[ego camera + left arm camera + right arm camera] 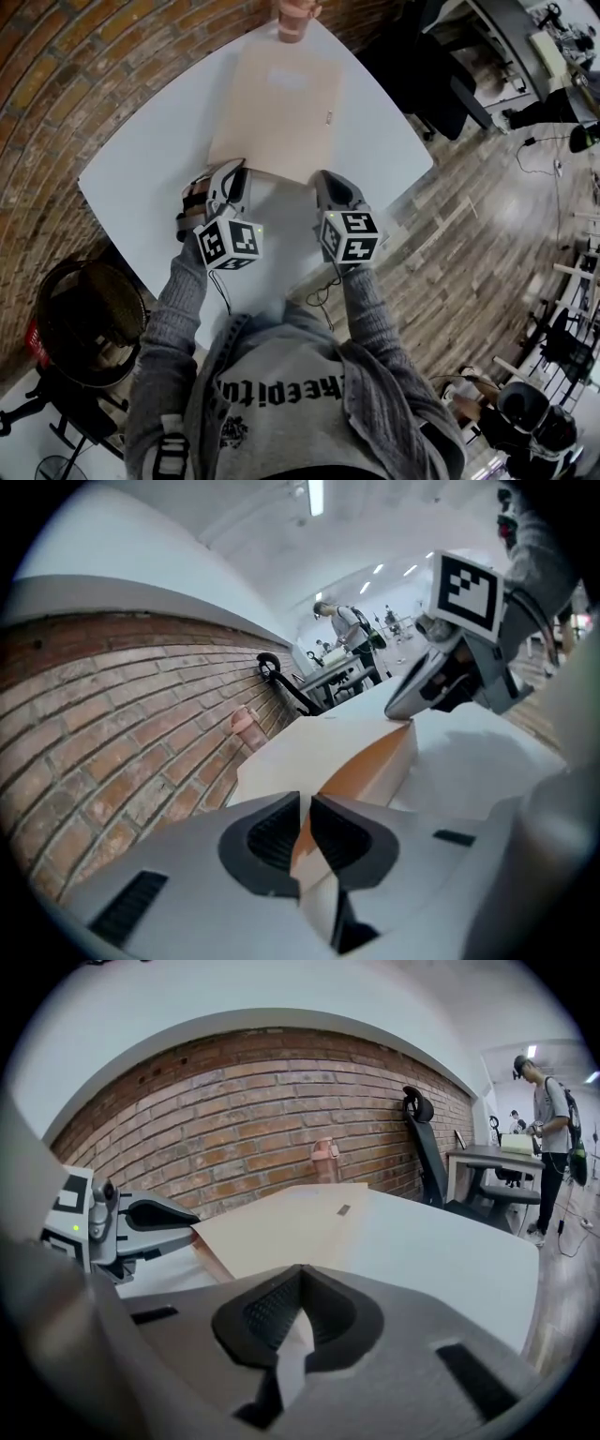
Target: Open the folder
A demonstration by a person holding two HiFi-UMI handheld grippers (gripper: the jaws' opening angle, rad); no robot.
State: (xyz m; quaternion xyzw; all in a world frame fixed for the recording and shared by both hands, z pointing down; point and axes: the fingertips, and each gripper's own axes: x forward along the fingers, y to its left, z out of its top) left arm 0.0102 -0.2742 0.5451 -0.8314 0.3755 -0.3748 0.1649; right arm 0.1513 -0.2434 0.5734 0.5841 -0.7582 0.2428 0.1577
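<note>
A tan paper folder (277, 108) lies closed-side away from me on the white table (141, 178). My left gripper (239, 173) is at its near left corner, and in the left gripper view its jaws (305, 822) are shut on a thin flap of the folder (309, 747), lifted enough to show an orange inside face. My right gripper (322, 178) is at the near right corner. In the right gripper view its jaws (300, 1312) pinch a thin sheet edge of the folder (281, 1218). Each gripper shows in the other's view: right gripper (401, 710), left gripper (183, 1222).
A pink cup (293, 21) stands at the table's far edge, just beyond the folder. A brick wall (84, 66) runs along the left. A black office chair (427, 1147) stands by the far right side, and a black basket (89, 323) sits on the floor at my left.
</note>
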